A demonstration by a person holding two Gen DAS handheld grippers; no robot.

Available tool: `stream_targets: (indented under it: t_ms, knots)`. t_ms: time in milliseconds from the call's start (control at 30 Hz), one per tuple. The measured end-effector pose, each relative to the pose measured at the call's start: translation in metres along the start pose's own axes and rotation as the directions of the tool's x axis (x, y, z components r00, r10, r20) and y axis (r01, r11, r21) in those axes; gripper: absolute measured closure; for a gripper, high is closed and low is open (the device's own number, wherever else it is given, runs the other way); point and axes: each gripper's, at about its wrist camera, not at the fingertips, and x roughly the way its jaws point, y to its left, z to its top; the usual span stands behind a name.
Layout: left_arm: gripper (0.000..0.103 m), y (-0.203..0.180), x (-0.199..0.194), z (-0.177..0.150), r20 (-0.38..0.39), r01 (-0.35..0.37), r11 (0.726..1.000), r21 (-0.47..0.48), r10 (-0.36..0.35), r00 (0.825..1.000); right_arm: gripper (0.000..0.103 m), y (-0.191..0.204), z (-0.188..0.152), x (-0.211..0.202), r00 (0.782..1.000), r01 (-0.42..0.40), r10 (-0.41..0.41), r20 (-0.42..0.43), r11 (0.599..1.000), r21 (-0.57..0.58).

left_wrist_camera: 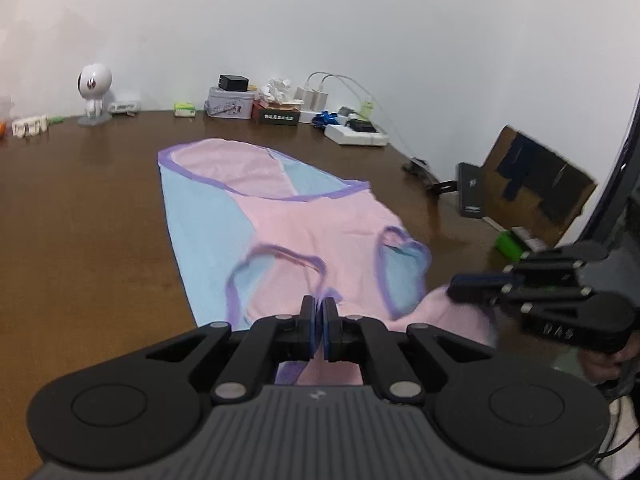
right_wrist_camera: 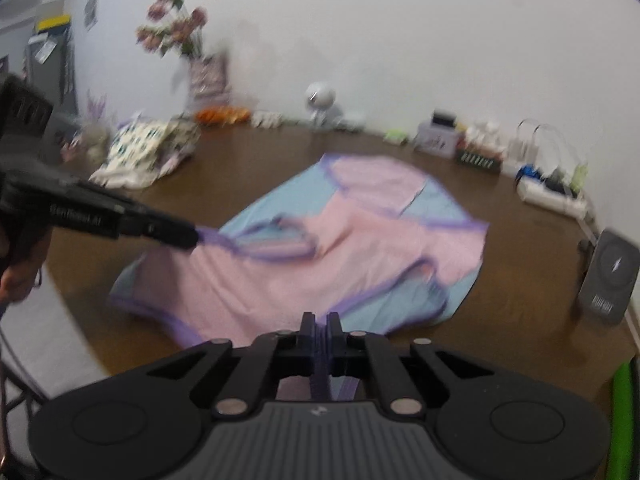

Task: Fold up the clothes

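A pink and light-blue garment [left_wrist_camera: 304,216] with purple trim lies spread on the brown table [left_wrist_camera: 80,216], its near end lifted. My left gripper [left_wrist_camera: 319,304] is shut on the purple-trimmed near edge. In the right wrist view the same garment [right_wrist_camera: 352,248] lies ahead, and my right gripper [right_wrist_camera: 321,320] is shut on its purple hem. The left gripper [right_wrist_camera: 192,236] shows at the left of that view, pinching a purple corner. The right gripper [left_wrist_camera: 456,286] appears at the right of the left wrist view, on the pink fabric.
Along the wall stand a white robot figure [left_wrist_camera: 94,94], a tin box [left_wrist_camera: 230,102], chargers and a power strip [left_wrist_camera: 356,134]. A cardboard panel [left_wrist_camera: 536,188] leans at right. A patterned cloth heap [right_wrist_camera: 148,152] and flowers [right_wrist_camera: 176,24] sit far left.
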Motion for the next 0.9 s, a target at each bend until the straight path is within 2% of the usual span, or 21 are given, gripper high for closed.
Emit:
stream_targets:
  t_ms: [100, 167, 300, 433, 533, 633, 733, 900]
  knots:
    - [0.098, 0.004, 0.022, 0.002, -0.058, -0.021, 1.0, 0.013, 0.022, 0.998, 0.099, -0.006, 0.007, 0.02, 0.998, 0.056, -0.056, -0.004, 0.998, -0.004]
    - [0.093, 0.008, 0.024, -0.002, -0.07, -0.036, 0.999, 0.0, 0.036, 0.997, 0.094, -0.005, 0.005, 0.031, 0.997, 0.072, -0.073, -0.026, 0.997, -0.027]
    - [0.075, 0.019, -0.003, -0.015, 0.005, -0.086, 0.995, -0.045, 0.086, 0.996, 0.078, 0.001, -0.003, 0.012, 0.999, 0.036, -0.036, 0.021, 0.999, -0.011]
    - [0.07, 0.023, -0.043, -0.025, 0.075, -0.017, 0.999, -0.048, 0.021, 0.997, 0.078, 0.007, -0.011, -0.007, 0.998, -0.001, 0.001, 0.069, 1.0, 0.003]
    - [0.062, 0.016, -0.054, -0.031, 0.079, 0.024, 0.999, -0.029, -0.022, 0.997, 0.079, 0.015, -0.021, -0.015, 0.996, -0.032, 0.033, 0.081, 0.999, -0.009]
    - [0.061, 0.002, -0.044, -0.042, 0.033, -0.01, 1.0, 0.021, 0.009, 0.999, 0.079, 0.027, -0.036, -0.008, 0.998, -0.012, 0.013, 0.056, 1.0, -0.021]
    - [0.06, -0.007, -0.032, -0.057, -0.002, -0.025, 0.999, 0.046, 0.025, 1.0, 0.079, 0.028, -0.045, -0.003, 0.999, 0.014, -0.014, 0.052, 1.0, 0.012]
    - [0.058, -0.012, -0.023, -0.071, -0.014, -0.071, 0.995, 0.069, 0.072, 0.997, 0.079, 0.021, -0.058, 0.003, 0.999, 0.033, -0.034, 0.038, 0.999, 0.026]
